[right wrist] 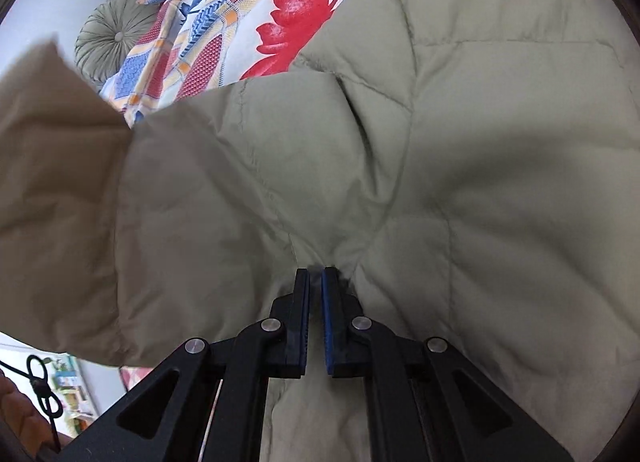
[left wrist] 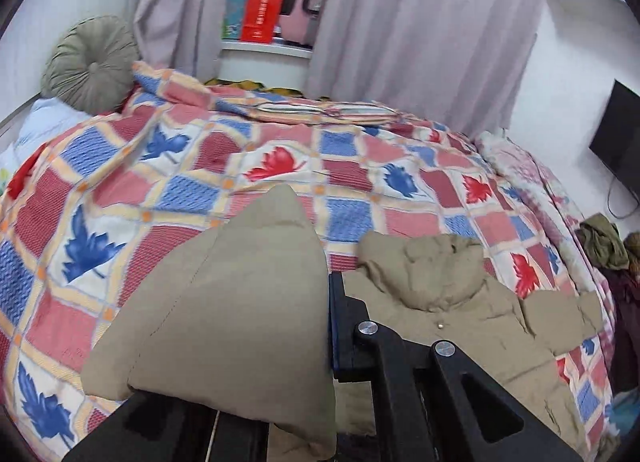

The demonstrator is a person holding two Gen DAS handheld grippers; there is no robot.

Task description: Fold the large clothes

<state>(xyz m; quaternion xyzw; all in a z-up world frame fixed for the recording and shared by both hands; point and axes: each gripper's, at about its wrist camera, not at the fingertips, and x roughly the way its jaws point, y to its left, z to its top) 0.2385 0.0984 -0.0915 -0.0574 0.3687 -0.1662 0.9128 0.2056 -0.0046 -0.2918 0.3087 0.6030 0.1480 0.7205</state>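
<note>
Both grippers are clamped on a khaki quilted puffer jacket (right wrist: 460, 141). Right gripper (right wrist: 316, 282): its 2 black fingers with blue ribbed pads (right wrist: 329, 322) stand almost together, and a pinch of soft, matte fabric puckers between the tips, creases radiating outward from that spot. Left gripper (left wrist: 330, 326): 1 blue-edged finger shows beside a raised flap of the jacket (left wrist: 240, 294); the other finger is covered by that flap, which drapes over the tool in a tall, peaked shape, and the jaws are closed on it.

Stitched seams divide the jacket into puffy, diamond-like panels. It lies on the near part of a bed, with its crumpled hood (left wrist: 432, 266) and a small pale snap towards the right in the left wrist view. Its lower edge is cut off by the frame.

Under it spreads a woven bedspread (left wrist: 200, 165) of red, blue and cream squares with leaf motifs. At the far left rests a round, pleated, grey-green cushion (left wrist: 90, 65) with a centre button. Pale lilac curtains (left wrist: 420, 33) hang in soft folds at the far side. Dark clothes (left wrist: 604, 246) at the right edge are heaped and hard to make out.
</note>
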